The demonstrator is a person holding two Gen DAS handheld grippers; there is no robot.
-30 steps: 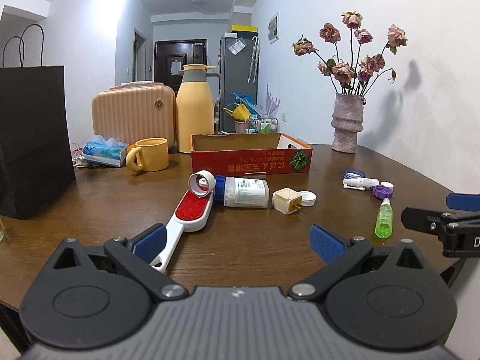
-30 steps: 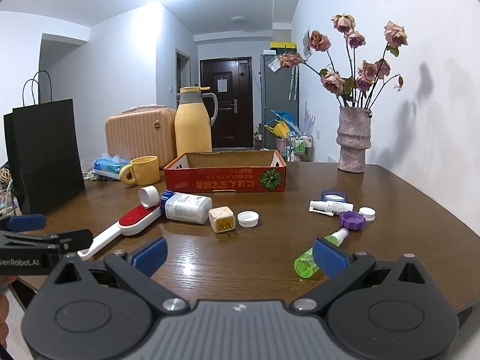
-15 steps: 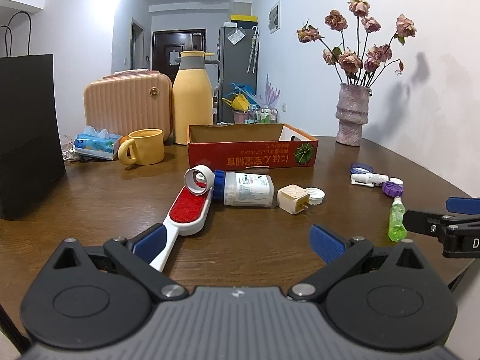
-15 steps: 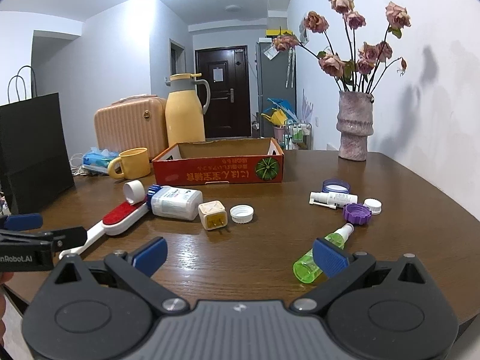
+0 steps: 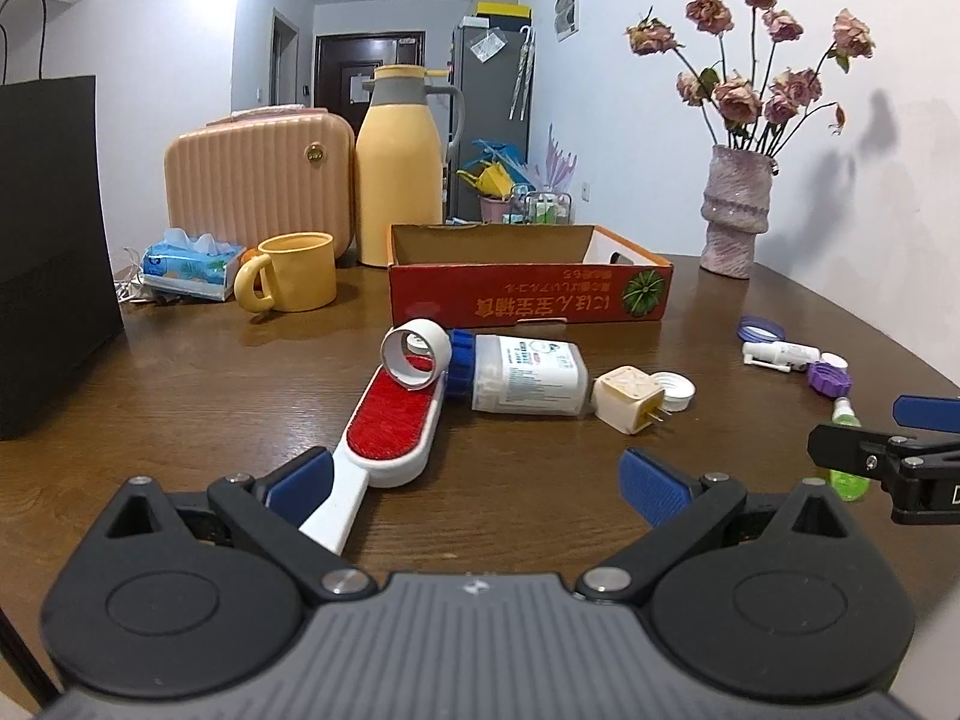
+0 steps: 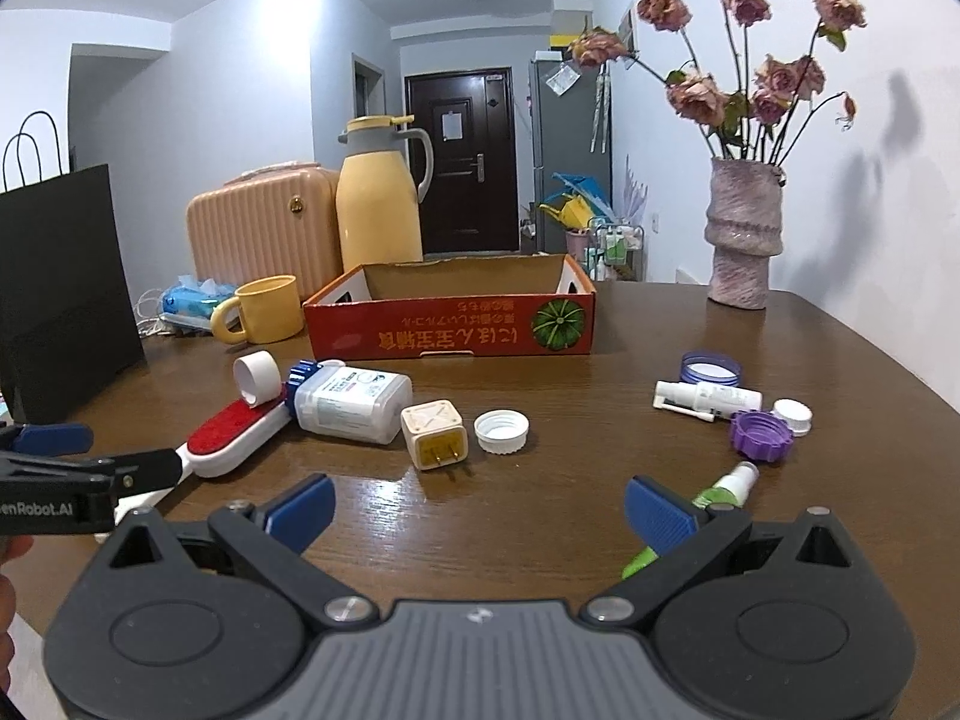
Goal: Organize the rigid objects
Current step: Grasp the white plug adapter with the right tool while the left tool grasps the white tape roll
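Left gripper (image 5: 477, 483) spread wide, nothing between the fingers, hovering over the wooden table (image 5: 180, 396) just behind the white handle of the lint brush (image 5: 384, 426); right gripper (image 6: 480, 504) likewise spread and empty, with the green spray bottle (image 6: 717, 495) lying on the table just past its right finger. Scattered in front of the red cardboard box (image 6: 450, 324): a short white tube (image 5: 416, 353) resting on the brush head; a pill bottle (image 5: 522, 375) on its side, touching the brush; a cream plug (image 6: 435, 435) just beside it; a white cap (image 6: 501, 431) next to the plug. Farther right, well apart: a small white spray bottle (image 6: 708, 399), a purple cap (image 6: 762, 435), a blue lid (image 6: 710, 368). Box open-topped, inside mostly hidden.
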